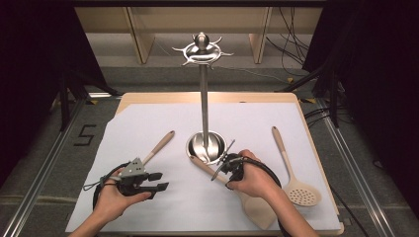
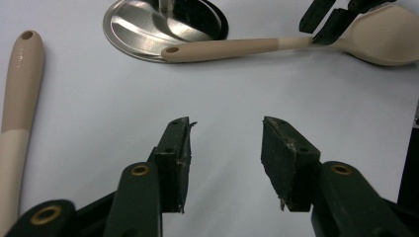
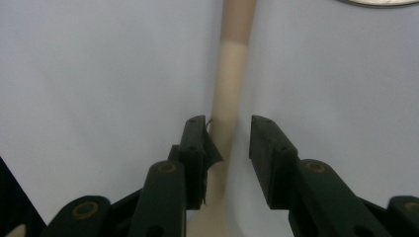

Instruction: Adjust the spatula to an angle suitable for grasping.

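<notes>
Black jaws of the right gripper (image 3: 227, 140) stand spread to either side of the beige spatula (image 3: 228, 98), its handle between them, the left pad just at it and the right pad apart. From the high view the spatula (image 1: 257, 207) lies flat on the white mat (image 1: 148, 133), handle tip at the steel stand's base (image 1: 205, 146). Left gripper (image 2: 225, 153) is spread over bare mat, a second wooden handle (image 2: 17, 98) beside it. Only the high view shows the slotted spoon (image 1: 296, 185) at the right.
</notes>
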`<state>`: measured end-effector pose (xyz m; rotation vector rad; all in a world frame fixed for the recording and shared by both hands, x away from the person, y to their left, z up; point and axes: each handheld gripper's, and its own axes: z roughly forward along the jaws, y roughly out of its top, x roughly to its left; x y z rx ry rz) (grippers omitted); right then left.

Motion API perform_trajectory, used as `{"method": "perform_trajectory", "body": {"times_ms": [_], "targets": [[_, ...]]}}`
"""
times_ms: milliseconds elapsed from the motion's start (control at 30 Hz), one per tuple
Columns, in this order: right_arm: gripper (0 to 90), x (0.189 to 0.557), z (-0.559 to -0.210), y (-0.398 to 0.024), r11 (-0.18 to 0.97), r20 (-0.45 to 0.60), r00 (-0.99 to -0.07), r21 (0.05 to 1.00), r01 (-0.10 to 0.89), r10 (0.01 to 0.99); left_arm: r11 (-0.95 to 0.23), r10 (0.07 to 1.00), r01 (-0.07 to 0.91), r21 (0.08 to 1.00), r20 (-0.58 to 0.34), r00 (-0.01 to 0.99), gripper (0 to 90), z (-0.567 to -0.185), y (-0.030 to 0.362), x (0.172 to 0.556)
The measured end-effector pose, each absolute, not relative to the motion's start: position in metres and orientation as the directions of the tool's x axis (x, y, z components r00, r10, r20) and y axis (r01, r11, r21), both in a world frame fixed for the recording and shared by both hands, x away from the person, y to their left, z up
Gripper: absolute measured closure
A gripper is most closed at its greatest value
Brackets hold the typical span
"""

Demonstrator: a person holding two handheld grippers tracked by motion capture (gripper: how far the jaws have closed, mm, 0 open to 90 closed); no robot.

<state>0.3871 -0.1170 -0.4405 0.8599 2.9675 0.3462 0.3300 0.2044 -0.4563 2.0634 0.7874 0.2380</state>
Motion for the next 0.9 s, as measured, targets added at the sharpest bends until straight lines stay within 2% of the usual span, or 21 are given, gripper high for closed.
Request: {"method": "perform_trajectory", "body": {"times_ms": [167, 233, 467, 700, 767, 800, 900], "targets": [[69.1, 0.387, -0.446, -0.111, 0.824, 0.035, -0.845, 0.201, 0.529, 0.534, -0.381, 0.618, 0.447, 0.809, -0.137, 0.774, 51.2, -0.458, 0.203, 0.331], [69.8, 0.390, -0.449, -0.110, 0.843, 0.034, -0.863, 0.197, 0.501, 0.505, -0.393, 0.611, 0.458, 0.797, -0.146, 0.778, 50.9, -0.457, 0.204, 0.331], [76.7, 0.389, -0.453, -0.103, 0.835, 0.012, -0.843, 0.132, 0.535, 0.538, -0.401, 0.612, 0.452, 0.797, -0.133, 0.779, 50.5, -0.458, 0.204, 0.331], [79.3, 0.389, -0.453, -0.105, 0.832, 0.046, -0.843, 0.139, 0.537, 0.537, -0.394, 0.614, 0.464, 0.794, -0.149, 0.775, 50.3, -0.459, 0.204, 0.331], [79.4, 0.387, -0.452, -0.106, 0.825, 0.038, -0.839, 0.161, 0.541, 0.543, -0.376, 0.613, 0.464, 0.802, -0.160, 0.773, 50.2, -0.460, 0.203, 0.331], [79.4, 0.385, -0.450, -0.105, 0.801, 0.059, -0.817, 0.166, 0.575, 0.574, -0.376, 0.613, 0.464, 0.802, -0.160, 0.773, 50.2, -0.460, 0.203, 0.331], [79.4, 0.383, -0.445, -0.111, 0.803, 0.052, -0.830, 0.229, 0.551, 0.555, -0.378, 0.615, 0.467, 0.800, -0.160, 0.772, 50.1, -0.459, 0.203, 0.330]]}}
